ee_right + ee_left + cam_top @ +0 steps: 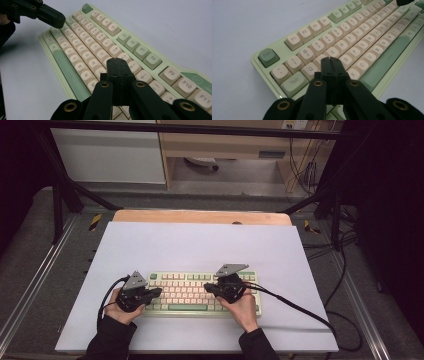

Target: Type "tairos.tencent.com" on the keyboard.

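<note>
Pale green keyboard [200,292] lying flat near the front edge of a smooth white sheet [200,245]; slab-shaped case, rounded cream keycaps, darker green Esc key [268,57] and long spacebar [68,72]. Left gripper [331,60], matte black, jaws pressed together with nothing between, tips over the W and S keys. Right gripper [117,60] likewise closed and empty, over the middle letter rows. Wooden table edge [200,216] beyond the sheet.
</note>
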Demonstrator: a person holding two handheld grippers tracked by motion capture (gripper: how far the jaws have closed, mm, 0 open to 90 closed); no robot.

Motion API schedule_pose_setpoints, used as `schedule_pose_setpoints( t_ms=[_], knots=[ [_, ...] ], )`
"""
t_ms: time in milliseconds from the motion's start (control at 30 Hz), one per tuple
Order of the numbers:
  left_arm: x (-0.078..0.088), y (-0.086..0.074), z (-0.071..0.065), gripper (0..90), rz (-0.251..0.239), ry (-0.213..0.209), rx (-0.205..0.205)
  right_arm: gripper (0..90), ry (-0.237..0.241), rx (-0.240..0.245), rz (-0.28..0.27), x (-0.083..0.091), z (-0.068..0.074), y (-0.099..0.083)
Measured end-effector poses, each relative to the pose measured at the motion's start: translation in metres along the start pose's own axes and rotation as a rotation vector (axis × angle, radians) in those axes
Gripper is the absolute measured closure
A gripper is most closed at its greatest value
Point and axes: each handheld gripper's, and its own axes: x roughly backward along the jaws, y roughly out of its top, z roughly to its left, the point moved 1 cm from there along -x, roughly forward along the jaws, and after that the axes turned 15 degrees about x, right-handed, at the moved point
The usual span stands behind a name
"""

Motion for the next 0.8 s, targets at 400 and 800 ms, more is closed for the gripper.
schedule_pose_setpoints(
  t_ms=[400,800],
  knots=[
    [0.000,0.001,-0.003,89.8,-0.001,-0.002,0.000,90.0,-0.001,-0.016,0.002,0.022,-0.004,-0.017],
    [-0.005,0.006,-0.012,89.8,-0.003,-0.001,-0.005,90.0,-0.017,-0.040,-0.007,0.040,-0.009,-0.039]
  ],
)
